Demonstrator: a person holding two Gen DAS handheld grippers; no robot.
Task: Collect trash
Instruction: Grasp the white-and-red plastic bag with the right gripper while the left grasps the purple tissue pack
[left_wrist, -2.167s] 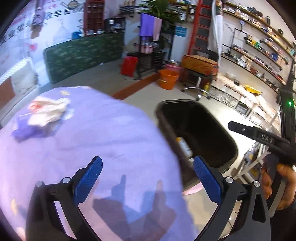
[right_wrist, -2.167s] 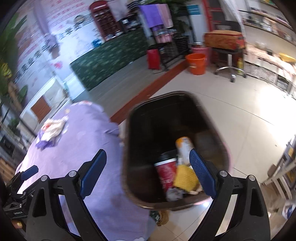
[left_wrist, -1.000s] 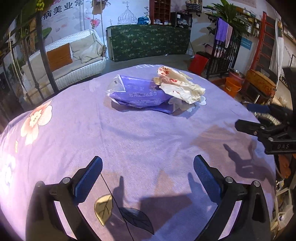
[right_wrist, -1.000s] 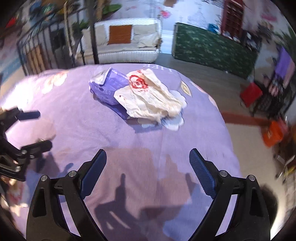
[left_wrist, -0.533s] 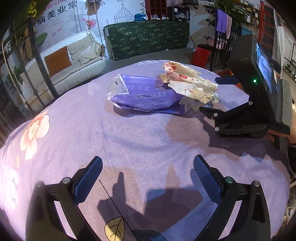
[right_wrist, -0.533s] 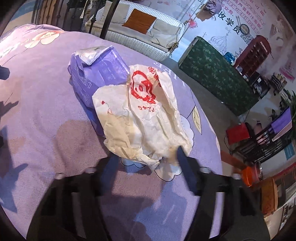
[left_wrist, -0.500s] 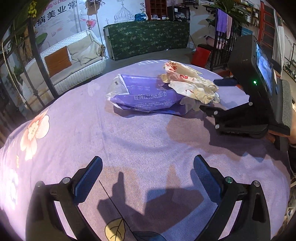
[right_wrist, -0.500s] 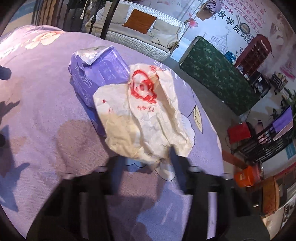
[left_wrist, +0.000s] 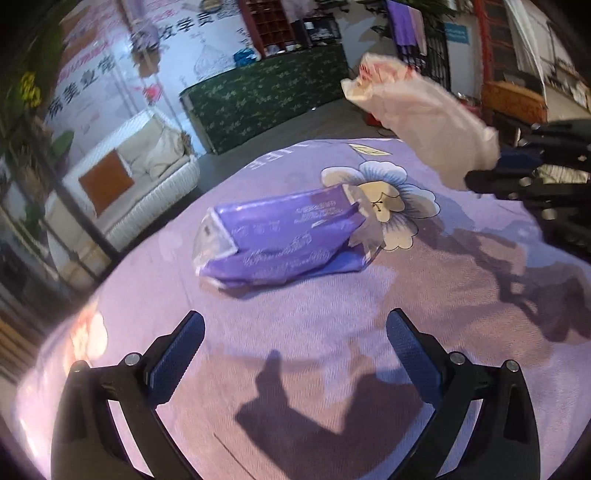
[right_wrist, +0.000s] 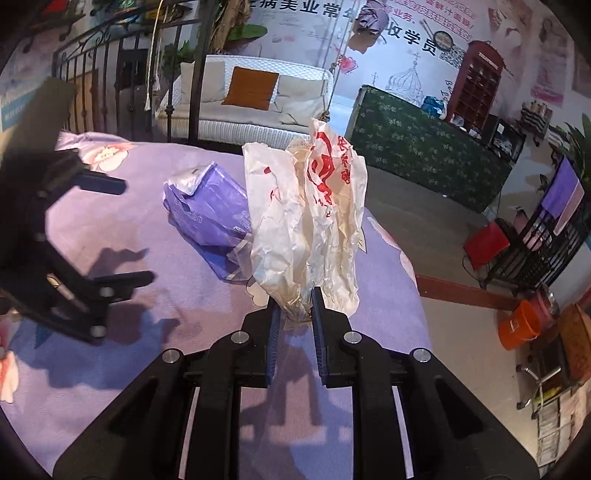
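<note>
My right gripper (right_wrist: 297, 301) is shut on a crumpled white plastic bag with red print (right_wrist: 308, 221) and holds it up off the table. The bag also shows in the left wrist view (left_wrist: 421, 118), lifted at the upper right. A purple tissue pack (left_wrist: 280, 240) lies on the purple flowered tablecloth (left_wrist: 332, 369); it also shows in the right wrist view (right_wrist: 210, 214), behind the bag. My left gripper (left_wrist: 291, 354) is open and empty, a little short of the pack.
A white wicker sofa (right_wrist: 255, 107) and a green counter (right_wrist: 424, 155) stand beyond the table. An orange bucket (right_wrist: 517, 325) and a red box (right_wrist: 485, 240) sit on the floor to the right. The table's edge falls off at the right.
My right gripper has closed on the white bag and lifted it off the tissue pack. My left gripper has moved closer to the purple pack.
</note>
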